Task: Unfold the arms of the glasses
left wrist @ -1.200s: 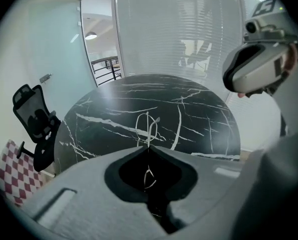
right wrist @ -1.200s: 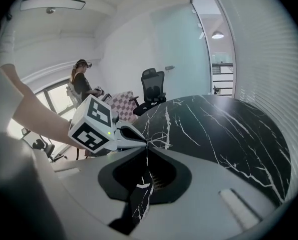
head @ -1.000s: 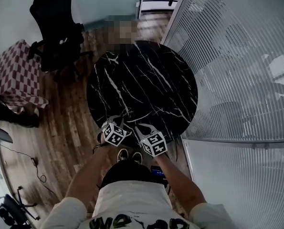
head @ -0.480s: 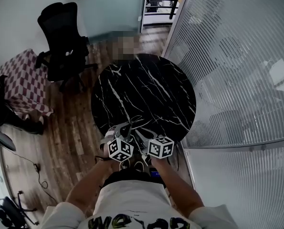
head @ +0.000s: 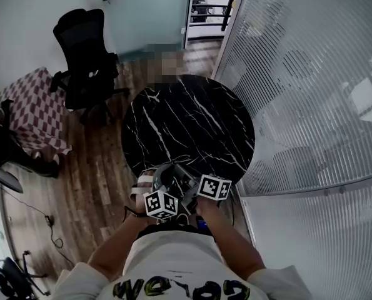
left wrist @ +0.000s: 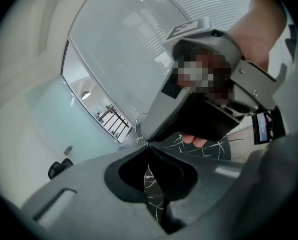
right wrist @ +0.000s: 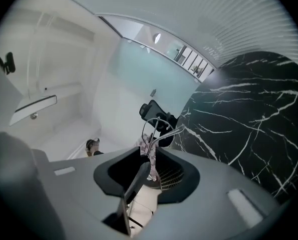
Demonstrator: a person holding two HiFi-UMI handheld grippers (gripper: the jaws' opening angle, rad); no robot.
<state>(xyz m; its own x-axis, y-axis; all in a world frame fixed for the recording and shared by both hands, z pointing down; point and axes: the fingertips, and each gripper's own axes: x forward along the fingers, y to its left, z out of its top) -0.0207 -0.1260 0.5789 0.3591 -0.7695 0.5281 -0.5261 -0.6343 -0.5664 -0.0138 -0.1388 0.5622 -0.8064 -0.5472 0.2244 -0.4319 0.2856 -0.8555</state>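
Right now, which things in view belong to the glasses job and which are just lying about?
Job:
glasses
left gripper, shut on them
right gripper, fingers opening with the glasses between them

Lying about:
marble table
office chair
checkered cloth

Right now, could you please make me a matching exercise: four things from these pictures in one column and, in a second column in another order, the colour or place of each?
Things:
1. office chair
2. round table
3. cloth
4. glasses

Descriptions:
A. checked, dark red and white
B. thin wire frame, up in the air
C. plain black, standing on the wooden floor
D. black with white veins

Right pairs: 1-C, 2-D, 3-A, 4-B.
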